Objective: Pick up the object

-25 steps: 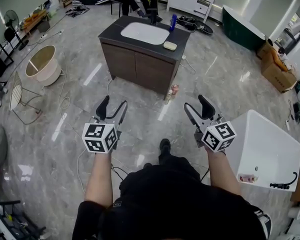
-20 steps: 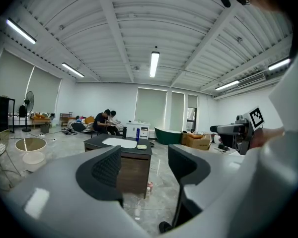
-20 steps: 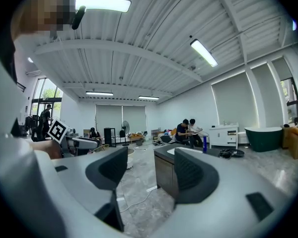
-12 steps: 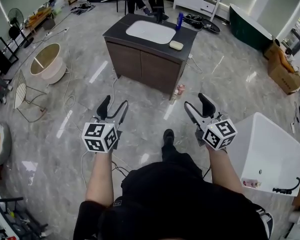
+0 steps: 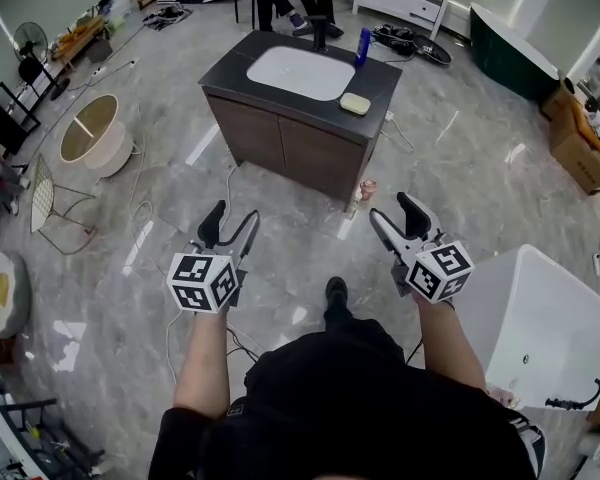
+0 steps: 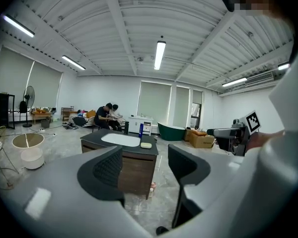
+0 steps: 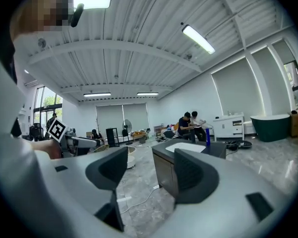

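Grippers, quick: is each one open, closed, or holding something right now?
Left gripper: open, holding nothing.
Right gripper: open, holding nothing.

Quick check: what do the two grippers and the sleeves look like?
The left gripper and right gripper match: pale grey bodies, curved black jaws with textured black pads, and a cube of black-and-white square markers each. The person wears a black short-sleeved top.

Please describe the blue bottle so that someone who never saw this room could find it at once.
In the middle of the floor stands a dark-topped cabinet with a white sink set in it. The blue bottle stands upright near the top's far right corner, beyond the pale flat block; it is the only blue thing there.
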